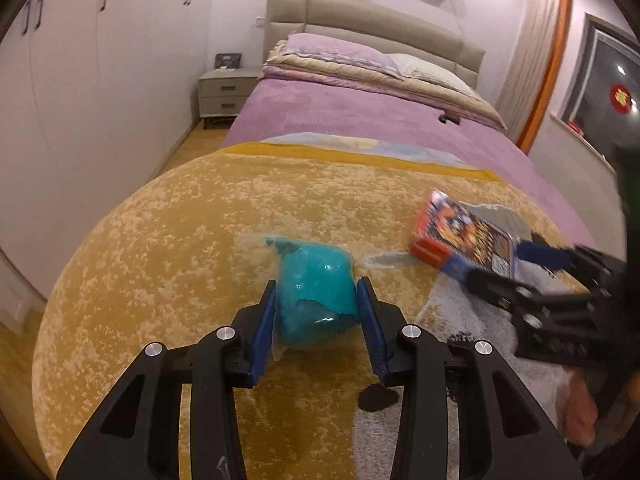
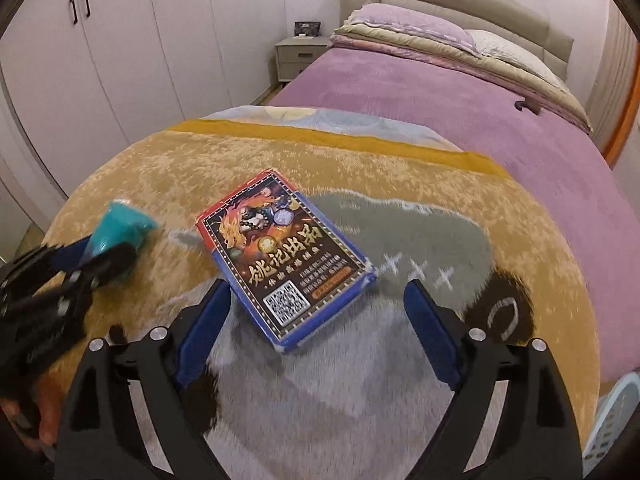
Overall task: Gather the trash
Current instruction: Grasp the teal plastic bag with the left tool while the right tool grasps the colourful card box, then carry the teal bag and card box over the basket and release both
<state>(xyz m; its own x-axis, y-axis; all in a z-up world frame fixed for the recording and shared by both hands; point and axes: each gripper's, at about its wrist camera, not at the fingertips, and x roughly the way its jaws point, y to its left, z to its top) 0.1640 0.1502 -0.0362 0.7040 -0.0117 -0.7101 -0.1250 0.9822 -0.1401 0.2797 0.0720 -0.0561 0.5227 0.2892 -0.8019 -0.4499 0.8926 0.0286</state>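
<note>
A crumpled teal plastic packet lies on the yellow plush blanket, and my left gripper is shut on it, a blue pad pressed against each side. In the right wrist view the same packet shows at the left, with the left gripper around it. A flat printed card box with red and blue edges lies to its right. My right gripper stands wide open over the box's near end, its pads clear of the box. The left wrist view shows this box with the right gripper at its near end.
The blanket covers the foot of a bed with a purple cover and stacked pillows. White wardrobes and a nightstand stand to the left. A pale blue basket sits low at the right. A small dark object lies on the bed.
</note>
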